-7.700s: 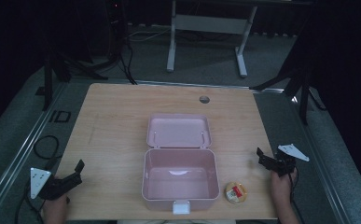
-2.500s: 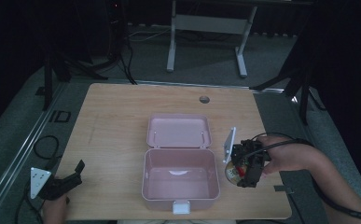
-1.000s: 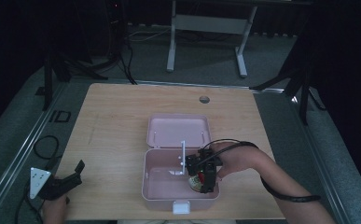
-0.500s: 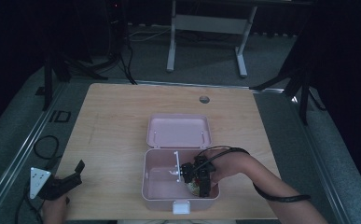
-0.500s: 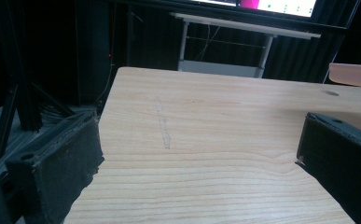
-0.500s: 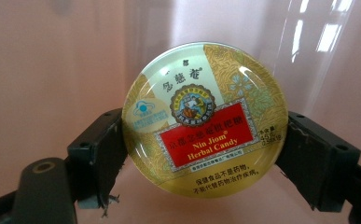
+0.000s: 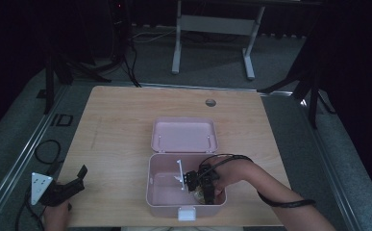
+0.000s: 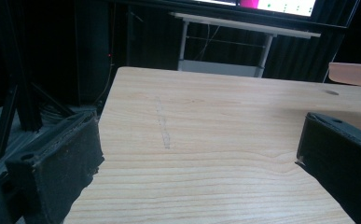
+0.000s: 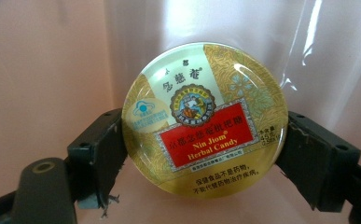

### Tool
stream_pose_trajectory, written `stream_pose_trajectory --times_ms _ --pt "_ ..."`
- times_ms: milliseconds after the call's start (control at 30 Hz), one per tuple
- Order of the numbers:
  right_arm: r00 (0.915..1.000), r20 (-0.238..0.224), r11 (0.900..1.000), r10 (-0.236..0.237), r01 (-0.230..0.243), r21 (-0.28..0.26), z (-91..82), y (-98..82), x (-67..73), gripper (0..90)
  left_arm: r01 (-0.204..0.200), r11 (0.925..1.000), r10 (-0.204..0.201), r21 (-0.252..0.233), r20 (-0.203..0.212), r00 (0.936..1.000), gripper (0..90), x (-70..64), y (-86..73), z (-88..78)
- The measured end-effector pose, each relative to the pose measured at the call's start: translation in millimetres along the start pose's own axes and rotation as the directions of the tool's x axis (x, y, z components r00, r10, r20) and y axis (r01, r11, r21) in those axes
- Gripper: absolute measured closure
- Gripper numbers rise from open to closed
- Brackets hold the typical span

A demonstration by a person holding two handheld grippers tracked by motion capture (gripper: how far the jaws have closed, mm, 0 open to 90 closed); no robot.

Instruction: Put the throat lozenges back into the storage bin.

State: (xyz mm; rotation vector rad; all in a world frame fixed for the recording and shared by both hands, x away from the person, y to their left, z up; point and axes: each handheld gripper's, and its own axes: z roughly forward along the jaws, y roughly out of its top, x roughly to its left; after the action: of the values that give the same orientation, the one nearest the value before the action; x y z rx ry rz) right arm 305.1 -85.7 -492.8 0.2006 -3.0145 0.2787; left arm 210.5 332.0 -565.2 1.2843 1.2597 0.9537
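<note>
- Herbal candy tin (image 9: 205, 119): round, gold with red label, clamped at its rim between our right tool's (image 7: 200, 180) jaws.
- Location: moved off the bench (image 7: 116, 130) into the open pink box (image 7: 157, 204), near the front right corner.
- Judgement: stowing looks nearly done; release remains.
- Left tool (image 7: 63, 188): jaws wide, empty, at the bench's front left corner.

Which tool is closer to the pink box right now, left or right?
Right. The right tool is inside the pink box, clamped on a candy tin. The left tool sits open, apart from the box, near the table's left edge.
</note>
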Motion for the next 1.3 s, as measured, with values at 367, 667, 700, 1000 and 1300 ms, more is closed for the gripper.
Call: stream_pose_trajectory --times_ms 367,667,700,1000,1300 --pt "1.0000 -0.001 1.000 0.006 -0.006 -0.022 -3.8 -1.5 -3.0 17.6 -0.001 1.0000 0.001 -0.002 -0.001 1.0000 0.3 -0.1 -0.1 -0.3" --pt "1.0000 0.003 0.998 0.001 -0.001 -0.056 -14.2 -5.4 -0.6 14.3 -0.001 1.0000 0.001 -0.001 -0.001 1.0000 0.3 0.0 0.0 -0.3" --pt "1.0000 0.006 0.996 0.004 -0.003 -0.090 -23.5 -9.4 0.7 13.0 -0.001 1.0000 0.001 -0.001 -0.002 1.0000 0.3 0.0 0.0 -0.2" --pt "0.9967 0.080 0.965 0.011 0.010 -0.262 -70.7 -39.0 11.6 13.4 -0.002 1.0000 0.002 -0.002 -0.004 1.0000 0.3 -0.4 -0.1 -0.2" --pt "0.9887 0.113 0.922 0.098 -0.047 -0.385 -99.1 -90.2 15.3 13.4 -0.001 1.0000 0.001 -0.001 -0.004 1.0000 0.3 -0.3 0.0 0.0"
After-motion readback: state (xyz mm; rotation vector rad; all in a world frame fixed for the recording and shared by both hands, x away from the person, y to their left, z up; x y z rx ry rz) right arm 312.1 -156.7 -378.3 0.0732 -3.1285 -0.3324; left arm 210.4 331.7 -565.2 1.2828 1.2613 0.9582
